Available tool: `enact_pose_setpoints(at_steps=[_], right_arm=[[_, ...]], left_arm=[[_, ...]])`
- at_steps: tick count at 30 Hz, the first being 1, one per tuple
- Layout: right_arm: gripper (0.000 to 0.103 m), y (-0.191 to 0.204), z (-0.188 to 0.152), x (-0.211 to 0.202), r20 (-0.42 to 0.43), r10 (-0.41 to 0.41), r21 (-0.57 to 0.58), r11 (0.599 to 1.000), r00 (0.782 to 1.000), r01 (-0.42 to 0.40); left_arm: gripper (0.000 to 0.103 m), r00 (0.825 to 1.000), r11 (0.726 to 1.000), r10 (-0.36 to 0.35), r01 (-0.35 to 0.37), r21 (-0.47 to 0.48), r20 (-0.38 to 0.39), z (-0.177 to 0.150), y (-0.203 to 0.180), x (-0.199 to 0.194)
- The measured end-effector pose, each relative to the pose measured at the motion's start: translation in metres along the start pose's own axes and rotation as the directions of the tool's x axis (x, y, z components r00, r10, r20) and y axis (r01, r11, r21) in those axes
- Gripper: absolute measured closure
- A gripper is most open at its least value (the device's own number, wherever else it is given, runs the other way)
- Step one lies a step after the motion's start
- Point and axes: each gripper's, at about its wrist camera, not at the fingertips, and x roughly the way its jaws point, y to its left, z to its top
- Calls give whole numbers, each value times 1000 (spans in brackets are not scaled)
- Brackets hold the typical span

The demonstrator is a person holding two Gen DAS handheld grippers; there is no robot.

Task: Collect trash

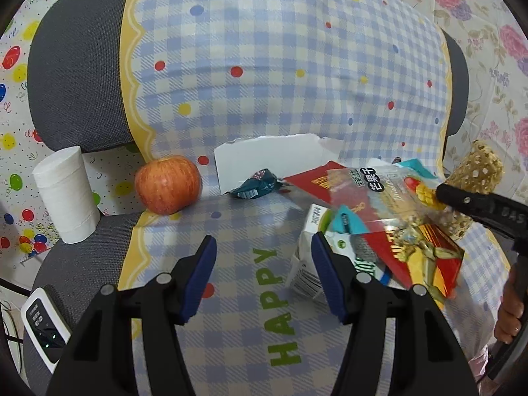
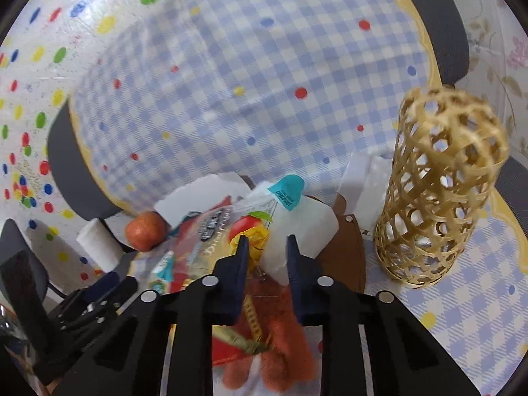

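A pile of trash lies on the blue checked cloth [image 1: 250,99]: a clear dried-mango bag [image 1: 379,198], a red packet [image 1: 429,257], a milk carton [image 1: 307,264], a teal wrapper [image 1: 257,186] and torn white paper [image 1: 264,158]. My left gripper [image 1: 265,277] is open over bare cloth, its right pad beside the carton. My right gripper [image 2: 268,250] is shut on the edge of the mango bag [image 2: 231,231], with crumpled clear plastic filling the gap. In the left wrist view the right gripper [image 1: 442,194] comes in from the right at the bag's edge.
A woven bamboo basket [image 2: 439,191] stands upright just right of the pile. An apple [image 1: 168,184] and a toilet roll [image 1: 66,194] sit at the left. A brown flat item [image 2: 343,257] and an orange fuzzy thing [image 2: 283,346] lie under the right gripper. A white device [image 1: 43,326] sits at the chair edge.
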Motion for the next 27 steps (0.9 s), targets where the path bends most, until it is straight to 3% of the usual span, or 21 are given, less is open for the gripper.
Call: enact_pose_setpoints(at_steps=[1, 6, 9, 12, 20, 27], right_arm=[[90, 2, 0, -6, 15, 12, -6, 1000, 1000, -12], [100, 18, 3, -53, 154, 49, -62, 997, 987, -40], [103, 29, 3, -89, 272, 13, -126, 992, 962, 23], [103, 39, 0, -111, 334, -45, -179, 978, 942, 110], [103, 28, -15, -133, 340, -93, -215, 961, 936, 174], [102, 13, -24, -143, 334, -99, -201, 964, 937, 174]], left_arm=[[45, 1000, 1000, -2, 2, 3, 5, 0, -2, -2], [45, 999, 1000, -21, 20, 22, 27, -1, -14, -20], [39, 998, 997, -51, 49, 56, 45, -3, -29, -32], [36, 995, 993, -82, 78, 89, 50, -7, -46, -39], [27, 991, 964, -135, 127, 232, 19, -24, -106, -27], [27, 1000, 938, -28, 24, 346, 6, -36, -141, -1]])
